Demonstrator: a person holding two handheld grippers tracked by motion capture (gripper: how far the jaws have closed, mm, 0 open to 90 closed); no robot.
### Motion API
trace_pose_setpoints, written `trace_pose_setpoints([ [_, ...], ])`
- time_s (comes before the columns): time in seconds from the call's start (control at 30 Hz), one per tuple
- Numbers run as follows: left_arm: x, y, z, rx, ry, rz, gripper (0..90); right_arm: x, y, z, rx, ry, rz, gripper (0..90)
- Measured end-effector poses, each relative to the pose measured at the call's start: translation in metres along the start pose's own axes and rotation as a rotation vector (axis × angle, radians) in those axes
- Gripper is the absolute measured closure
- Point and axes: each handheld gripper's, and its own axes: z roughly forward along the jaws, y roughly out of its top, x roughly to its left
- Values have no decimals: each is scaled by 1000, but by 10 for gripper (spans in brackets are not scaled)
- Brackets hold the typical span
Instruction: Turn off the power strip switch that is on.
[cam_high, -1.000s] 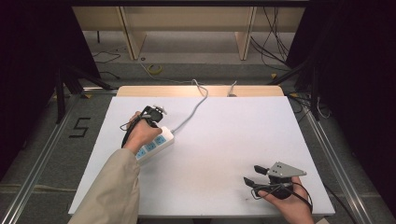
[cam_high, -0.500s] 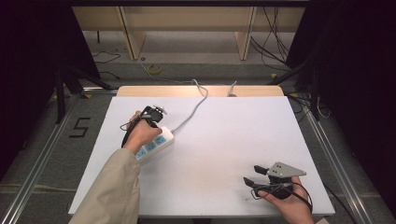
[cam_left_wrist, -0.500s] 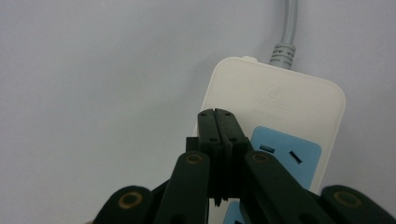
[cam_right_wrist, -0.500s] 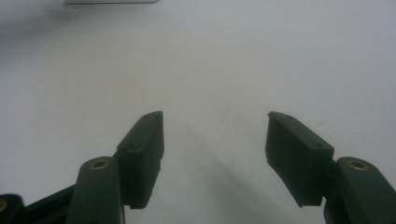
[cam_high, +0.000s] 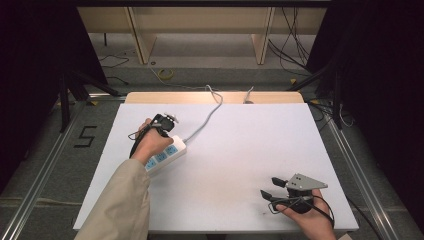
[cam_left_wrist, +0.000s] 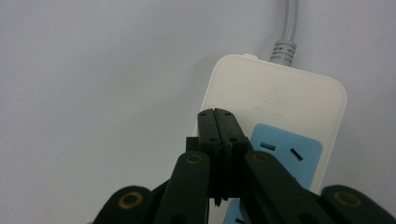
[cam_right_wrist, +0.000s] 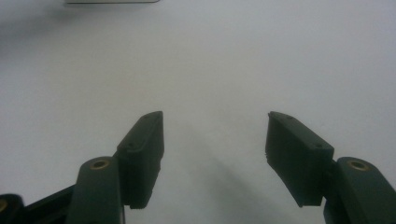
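A white power strip (cam_high: 167, 152) with blue sockets lies on the left half of the white table (cam_high: 240, 145); its grey cable (cam_high: 207, 120) runs off the far edge. My left gripper (cam_high: 161, 131) hovers right over the strip, shut with nothing between its pads. In the left gripper view the closed tips (cam_left_wrist: 216, 122) sit above the strip's white top (cam_left_wrist: 280, 93), beside a blue socket (cam_left_wrist: 286, 154). My right gripper (cam_high: 270, 189) rests near the front right edge, open and empty. In the right gripper view its fingertips (cam_right_wrist: 215, 135) stand wide apart over bare table.
A light wooden strip (cam_high: 215, 97) borders the table's far edge, where a small white plug end (cam_high: 248, 95) lies. Behind it stands a wooden shelf frame (cam_high: 200, 30) with cables on the floor. Metal rails (cam_high: 45, 165) flank the table.
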Motion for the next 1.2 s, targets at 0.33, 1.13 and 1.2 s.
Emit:
trace_pose_setpoints([
  [0.33, 1, -2, 0, -9, -7, 1, 898, 0, 0, 1, 3, 1, 2, 383],
  [1.13, -3, -1, 0, 6, 11, 35, 898, 1, 0, 2, 5, 5, 2, 383],
  [1.2, -3, -1, 0, 7, 12, 38, 898, 1, 0, 2, 6, 5, 2, 383],
])
